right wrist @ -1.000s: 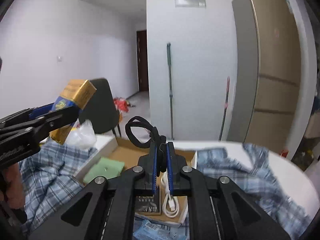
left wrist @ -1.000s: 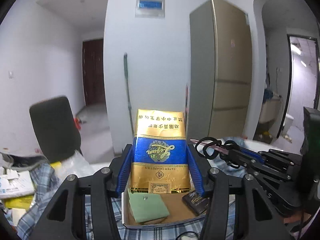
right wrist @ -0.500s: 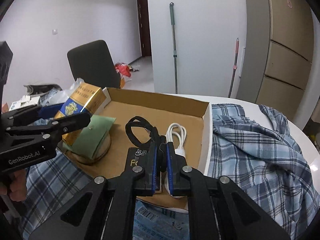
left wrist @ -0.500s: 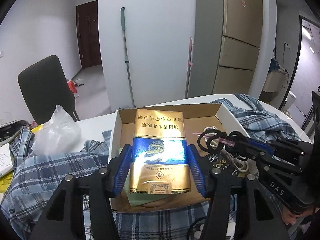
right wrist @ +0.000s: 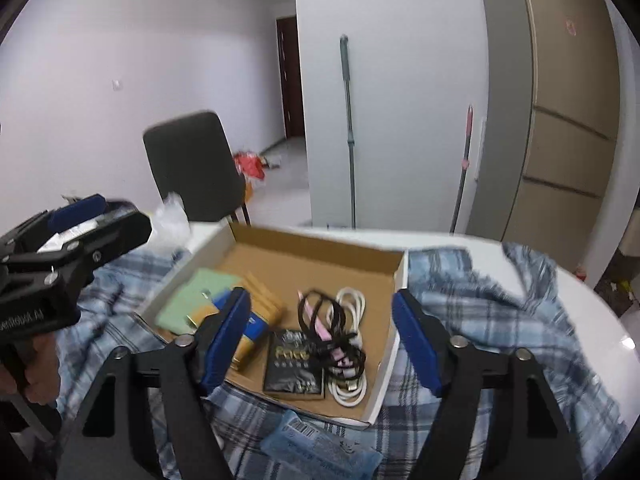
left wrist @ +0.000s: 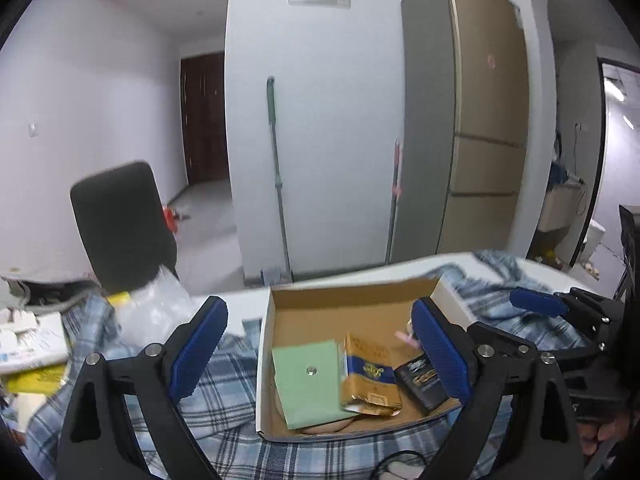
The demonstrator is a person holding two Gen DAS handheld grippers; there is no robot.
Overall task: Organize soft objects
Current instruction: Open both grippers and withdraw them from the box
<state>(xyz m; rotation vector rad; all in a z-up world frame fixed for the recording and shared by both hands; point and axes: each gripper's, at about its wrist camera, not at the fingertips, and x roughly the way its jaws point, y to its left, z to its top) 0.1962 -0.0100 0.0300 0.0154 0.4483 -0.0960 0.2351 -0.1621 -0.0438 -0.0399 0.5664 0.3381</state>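
Note:
An open cardboard box [left wrist: 352, 300] [right wrist: 320, 248] sits on a blue plaid cloth [left wrist: 224, 384] [right wrist: 480, 280]. In it lie a gold and blue cigarette pack [left wrist: 370, 380] [right wrist: 260, 300], a green pouch [left wrist: 310, 380] [right wrist: 200, 296], a black packet [left wrist: 420, 380] [right wrist: 294, 364], a black cable [right wrist: 332, 332] and a white cable [right wrist: 352, 308]. My left gripper [left wrist: 320, 344] is open and empty above the box's near side. My right gripper [right wrist: 320, 332] is open and empty above the cables.
A dark chair [left wrist: 120, 220] [right wrist: 192, 168] stands behind the table. A clear plastic bag [left wrist: 156, 308] and papers [left wrist: 28, 340] lie at the left. A mop [left wrist: 278, 176] leans on the wall beside a fridge [left wrist: 468, 120]. A blue packet [right wrist: 320, 448] lies in front of the box.
Both grippers opened. The cigarette pack dropped from my left gripper into the box; the black cable dropped from my right gripper onto the white cable. Both views tilted upward.

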